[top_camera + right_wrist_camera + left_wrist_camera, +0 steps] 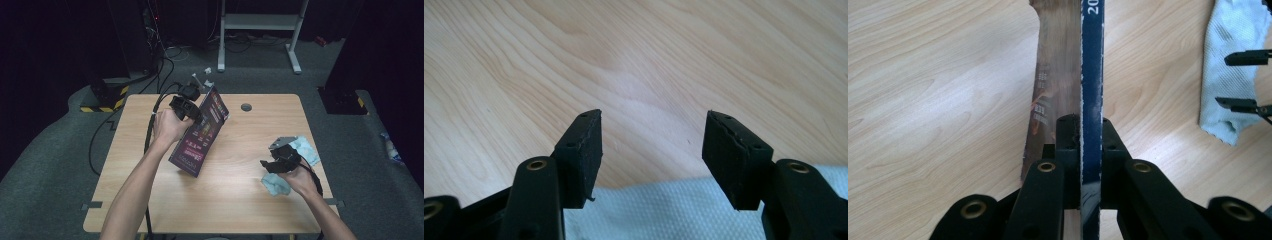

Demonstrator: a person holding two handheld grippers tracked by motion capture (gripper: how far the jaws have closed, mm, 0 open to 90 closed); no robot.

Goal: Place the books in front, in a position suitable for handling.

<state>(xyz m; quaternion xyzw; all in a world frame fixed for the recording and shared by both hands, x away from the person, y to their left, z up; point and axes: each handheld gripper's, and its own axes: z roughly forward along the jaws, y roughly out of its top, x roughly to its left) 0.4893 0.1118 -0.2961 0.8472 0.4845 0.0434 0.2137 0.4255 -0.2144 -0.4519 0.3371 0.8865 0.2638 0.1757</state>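
A thin dark book (200,135) with purple and pink print stands tilted on the wooden table (235,200), its lower corner touching the top. My left gripper (192,111) is shut on the book's upper edge. In the left gripper view the book's blue spine (1092,75) runs up between my closed jaws (1080,131). My right gripper (266,164) stands open at the right of the table, over a light blue cloth (276,183). In the right gripper view the cloth (649,215) lies under the spread jaws (651,150), nothing between them.
A round grommet hole (246,107) sits near the table's far edge. Cables trail off the far left corner to the floor. A white frame stands on the floor beyond the table.
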